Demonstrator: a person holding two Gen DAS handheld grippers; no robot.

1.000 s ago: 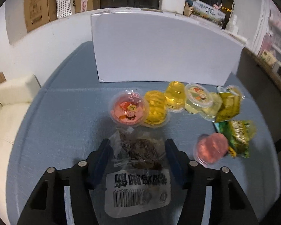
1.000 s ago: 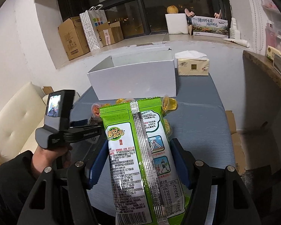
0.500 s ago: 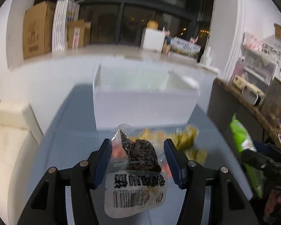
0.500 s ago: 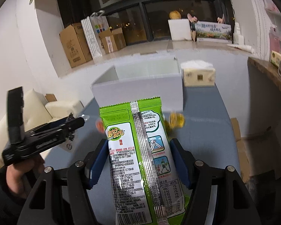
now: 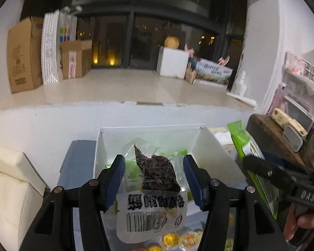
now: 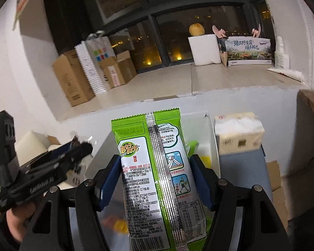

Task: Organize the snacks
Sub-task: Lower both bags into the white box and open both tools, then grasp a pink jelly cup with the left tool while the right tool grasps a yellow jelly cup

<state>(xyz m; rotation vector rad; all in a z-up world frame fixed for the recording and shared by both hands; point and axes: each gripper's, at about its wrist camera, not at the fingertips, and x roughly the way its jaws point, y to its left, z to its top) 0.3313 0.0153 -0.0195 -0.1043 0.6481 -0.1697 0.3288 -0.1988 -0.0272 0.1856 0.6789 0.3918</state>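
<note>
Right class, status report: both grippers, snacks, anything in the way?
Left gripper shut on clear dark-snack pouch, above open white cardboard box. Right gripper shut on green foil snack packet. Nothing blocks the box.

Light: indoor and artificial, fairly dim; the dark window panes (image 5: 157, 31) show night outside with small lamp points.
Glare: bright streak on the silver seam of the green foil snack packet (image 6: 163, 179).
Blur: motion smear on the yellow jelly cups (image 5: 178, 238) low in the left view.
Distortion: strong fisheye bending, black vignette at the corners.
</note>
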